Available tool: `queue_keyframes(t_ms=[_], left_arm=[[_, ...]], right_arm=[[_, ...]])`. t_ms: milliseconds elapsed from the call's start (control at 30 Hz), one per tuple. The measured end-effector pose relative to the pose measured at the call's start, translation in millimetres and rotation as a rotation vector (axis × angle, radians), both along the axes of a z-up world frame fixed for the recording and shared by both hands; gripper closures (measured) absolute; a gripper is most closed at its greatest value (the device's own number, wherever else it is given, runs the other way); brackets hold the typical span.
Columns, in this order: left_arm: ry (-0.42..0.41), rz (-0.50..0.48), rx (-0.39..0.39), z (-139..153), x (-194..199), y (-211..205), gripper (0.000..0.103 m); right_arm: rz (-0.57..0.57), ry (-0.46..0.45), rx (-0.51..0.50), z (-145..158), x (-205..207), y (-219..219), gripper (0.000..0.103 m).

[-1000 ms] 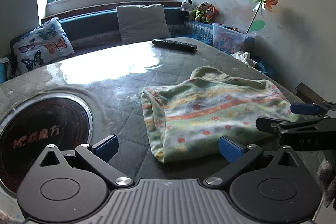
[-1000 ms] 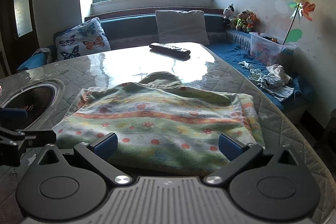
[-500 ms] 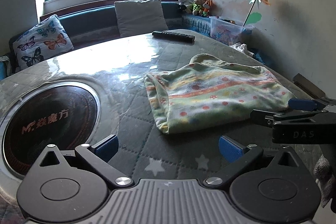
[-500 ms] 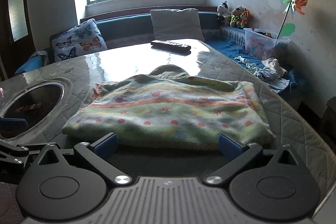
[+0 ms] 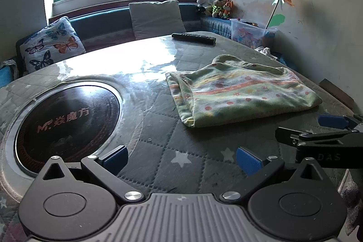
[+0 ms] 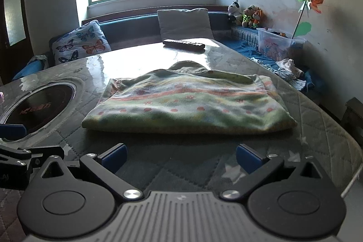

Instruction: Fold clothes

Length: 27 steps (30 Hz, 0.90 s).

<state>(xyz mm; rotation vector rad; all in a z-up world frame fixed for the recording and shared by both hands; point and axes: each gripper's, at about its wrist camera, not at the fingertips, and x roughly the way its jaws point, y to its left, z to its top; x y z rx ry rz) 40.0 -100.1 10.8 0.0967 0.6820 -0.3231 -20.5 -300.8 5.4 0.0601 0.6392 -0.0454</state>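
A folded green fleece garment (image 5: 240, 94) with orange stripes and red dots lies flat on the quilted table top (image 5: 158, 128); in the right wrist view the same garment (image 6: 188, 103) fills the middle. My left gripper (image 5: 181, 159) hangs open above bare quilt, short of the garment's near left corner, holding nothing. My right gripper (image 6: 180, 157) is open too, just in front of the garment's near edge, empty. The right gripper (image 5: 317, 128) shows at the right edge of the left wrist view.
A round black cooktop (image 5: 65, 119) is set into the table on the left. A remote control (image 5: 192, 37) lies at the far edge. Benches with cushions (image 6: 81, 44), a toy box (image 6: 276, 44) and loose clothes (image 6: 285, 72) ring the table.
Both grippers have drawn back toward the near side and away from the garment, which now lies further off and untouched. Both stayed open.
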Motion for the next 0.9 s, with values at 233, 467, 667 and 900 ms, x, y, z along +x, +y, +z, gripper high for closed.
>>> queue_keyframes(t_ms=[233, 467, 667, 900], left_arm=[[0.001, 0.004, 0.008, -3, -8, 5, 0.000], [0.005, 0.002, 0.014, -5, -13, 4, 0.000], [0.008, -0.001, 0.015, -6, -16, 3, 0.000], [0.009, -0.002, 0.016, -7, -20, 2, 0.000]], right_arm=[[-0.016, 0.000, 0.011, -3, -8, 4, 0.000], [-0.015, 0.010, 0.018, -8, -13, 8, 0.000], [-0.027, 0.011, 0.017, -10, -16, 7, 0.000], [-0.032, 0.006, 0.016, -10, -18, 7, 0.000]])
